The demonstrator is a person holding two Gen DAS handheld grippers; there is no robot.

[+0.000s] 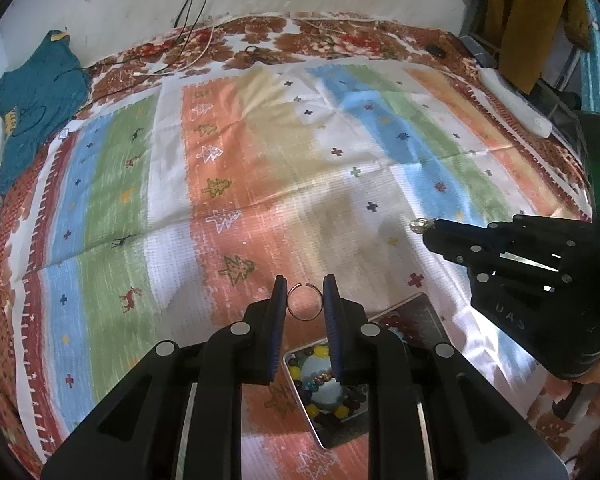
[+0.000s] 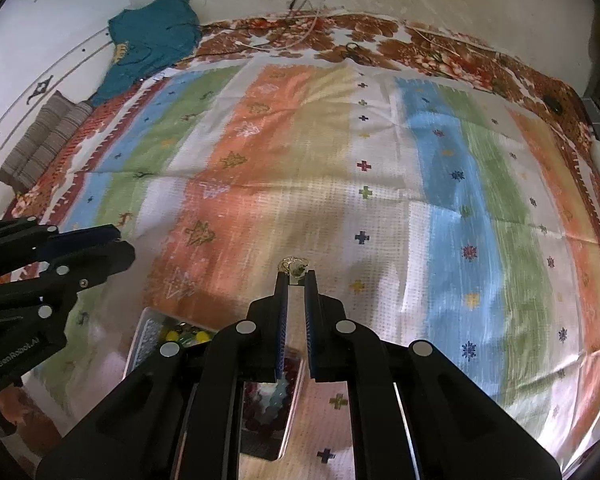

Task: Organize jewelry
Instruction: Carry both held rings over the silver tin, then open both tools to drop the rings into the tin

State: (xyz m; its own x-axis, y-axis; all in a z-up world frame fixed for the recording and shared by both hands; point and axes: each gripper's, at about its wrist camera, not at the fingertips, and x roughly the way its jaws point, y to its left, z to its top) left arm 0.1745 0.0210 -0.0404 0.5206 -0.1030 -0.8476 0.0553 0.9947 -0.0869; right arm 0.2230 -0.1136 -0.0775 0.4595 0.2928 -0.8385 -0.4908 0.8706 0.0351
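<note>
**Both tongs carry a ring above the tray**

From where I stand, the person has a piece of jewelry in each tool. The left tongs [image 1: 306,300] are partly closed around a thin open metal ring [image 1: 305,301], its gap turned away from the camera; both blue pads touch its sides, so it is held lightly and is not lying on the cloth. The right tongs [image 2: 296,276] are closed down to a narrow slit and pinch a small gold-coloured ring with a pale stone [image 2: 294,266] at their very tips (from the left camera it shows as a glinting speck at the end of the black fingers).

Both are raised over the striped, Christmas-patterned bedspread [image 1: 260,160] on the bed, close to its near edge. Directly under them lies the shallow rectangular metal tray [image 1: 332,436], which already holds a bracelet of coloured glass beads [image 1: 320,354] and some darker beads.

My reading is that this is the carrying step: two rings lifted, neither yet put down. The next move would call for lowering each tool over a bare part of the tray and easing the fingers apart gently. The thin ring could spring or roll if released from too high, and the small one could cling to a pad.
</note>
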